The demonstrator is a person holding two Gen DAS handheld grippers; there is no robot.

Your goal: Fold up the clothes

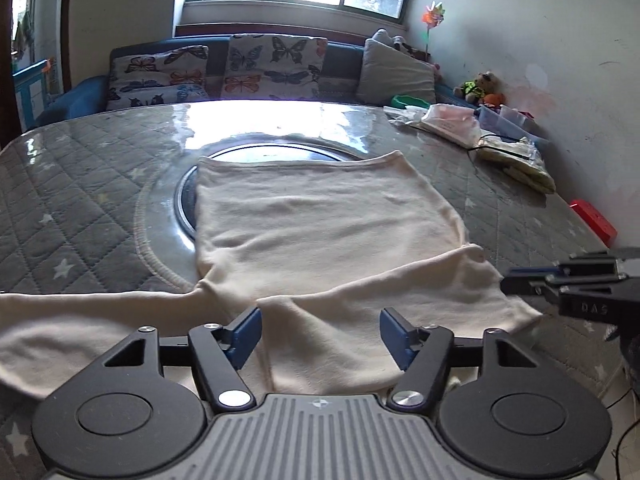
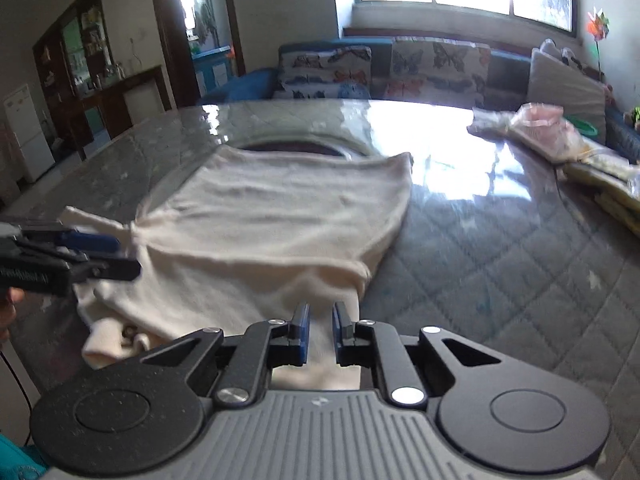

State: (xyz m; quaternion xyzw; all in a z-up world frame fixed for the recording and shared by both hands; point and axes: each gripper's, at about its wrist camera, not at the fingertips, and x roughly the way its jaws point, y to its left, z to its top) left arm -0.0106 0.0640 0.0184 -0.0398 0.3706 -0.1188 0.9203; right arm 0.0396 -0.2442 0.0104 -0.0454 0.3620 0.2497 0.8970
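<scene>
Table first, since it's the biggest thing going: a quilted grey star-print cover under a glossy sheet, with a round metal ring set in the middle. Spread over it is our cream shirt, body flat and reaching away from us toward the window, far hem partly over the ring, one sleeve trailing off to the left along the near edge. So its long axis runs straight out from both claws, and the end closest to us is the bunched, sleeve-and-shoulder end.

Our left claw sits right over that near edge with its blue pads spread wide and nothing between them. Our right claw is over the shirt's near right corner, pads drawn in to a narrow gap with cloth showing through it; we honestly can't tell if it's pinching fabric or just hovering.

Our guess: both claws are about equally near, one per corner of the near end, so the fold goes away from us along the shirt's length.
</scene>
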